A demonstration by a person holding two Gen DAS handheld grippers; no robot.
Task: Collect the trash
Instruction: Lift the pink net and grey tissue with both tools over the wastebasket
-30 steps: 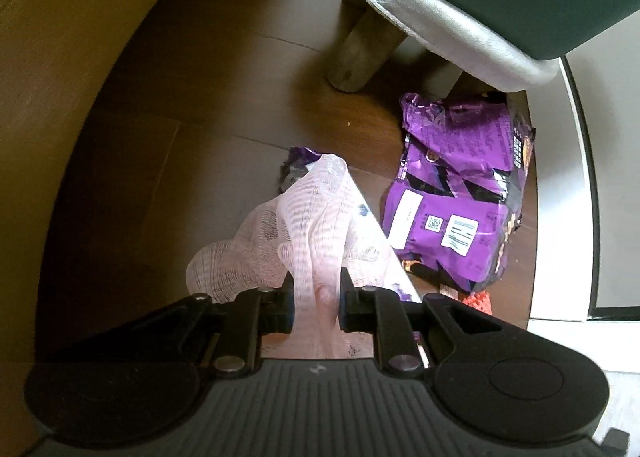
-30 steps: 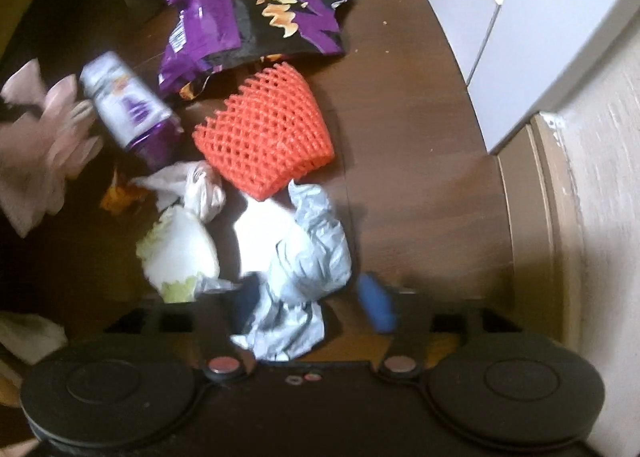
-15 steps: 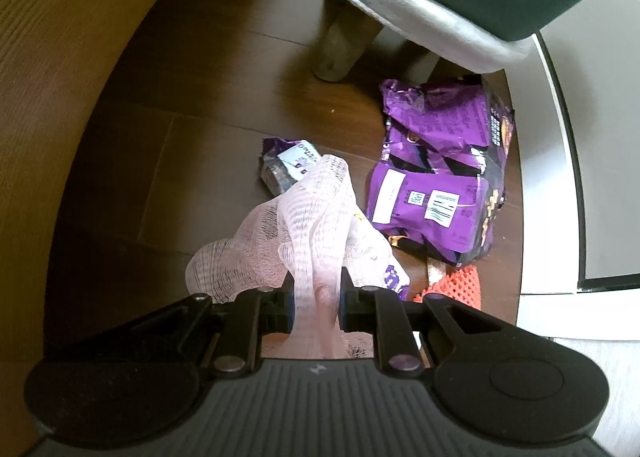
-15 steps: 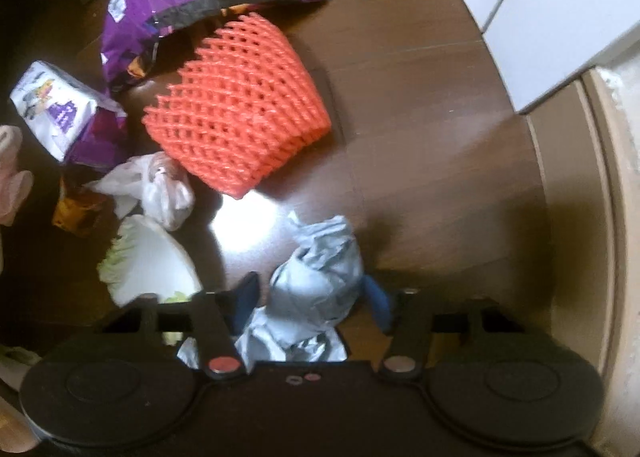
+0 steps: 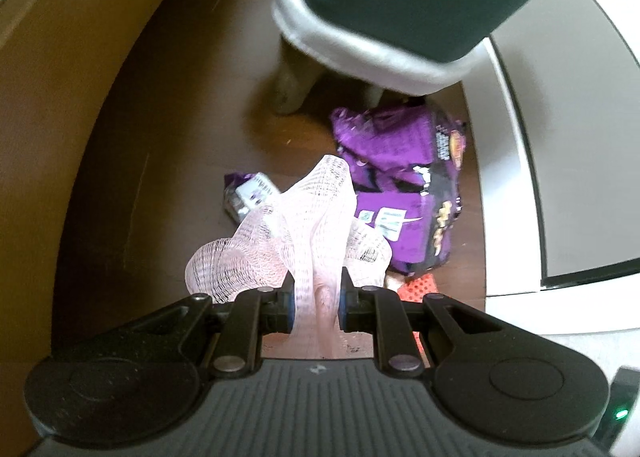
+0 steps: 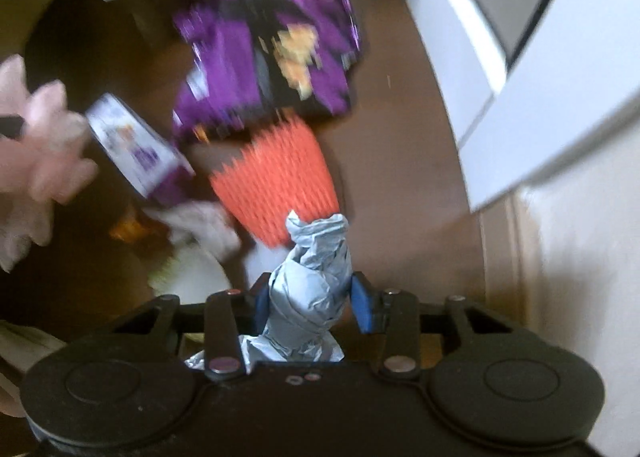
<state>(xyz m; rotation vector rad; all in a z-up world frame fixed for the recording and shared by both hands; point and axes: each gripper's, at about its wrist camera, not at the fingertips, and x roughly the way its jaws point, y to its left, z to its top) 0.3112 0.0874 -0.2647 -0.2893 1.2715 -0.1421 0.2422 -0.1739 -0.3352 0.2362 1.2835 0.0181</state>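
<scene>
In the left wrist view, low and centre, our left tool [image 5: 315, 299] is clamped narrowly on a pink mesh net [image 5: 308, 225], above the purple snack bag [image 5: 404, 193] on the dark floor [image 5: 168, 161]. In the right wrist view, our right tool [image 6: 310, 303] is closing on a crumpled grey paper wad [image 6: 314, 281], at lower centre. The orange foam net [image 6: 276, 181] lies mid-frame just above it.

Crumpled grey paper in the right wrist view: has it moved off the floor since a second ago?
Yes. The crumpled grey paper has come up with the closing right tongs; it lay below the orange foam net on the floor and now overlaps its lower edge.
</scene>
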